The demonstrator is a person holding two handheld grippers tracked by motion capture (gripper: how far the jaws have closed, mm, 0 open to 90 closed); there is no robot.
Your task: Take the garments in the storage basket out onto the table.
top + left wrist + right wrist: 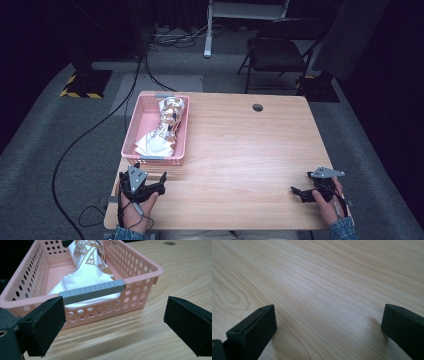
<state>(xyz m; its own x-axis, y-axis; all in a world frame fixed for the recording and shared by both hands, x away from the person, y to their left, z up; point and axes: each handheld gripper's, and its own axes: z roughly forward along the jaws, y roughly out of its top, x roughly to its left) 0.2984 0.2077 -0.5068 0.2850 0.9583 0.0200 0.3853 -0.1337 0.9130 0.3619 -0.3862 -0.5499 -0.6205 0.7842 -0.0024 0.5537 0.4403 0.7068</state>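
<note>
A pink perforated basket [134,125] [140,272] with grey handle bars [92,291] sits on the left side of the wooden table [240,150]. Inside it lies a white cloth with a gold and brown print [167,122] [87,262]. My left gripper [150,181] [115,322] rests near the table's front left, just short of the basket's near end, jaws wide open and empty. My right gripper [301,186] [328,330] lies at the front right, open over bare wood [317,285], holding nothing.
A round cable hole [257,107] is in the table's far edge. Behind the table stand a folding chair [275,50] and a white desk leg [208,30]. Cables [100,125] run over the grey carpet to the left.
</note>
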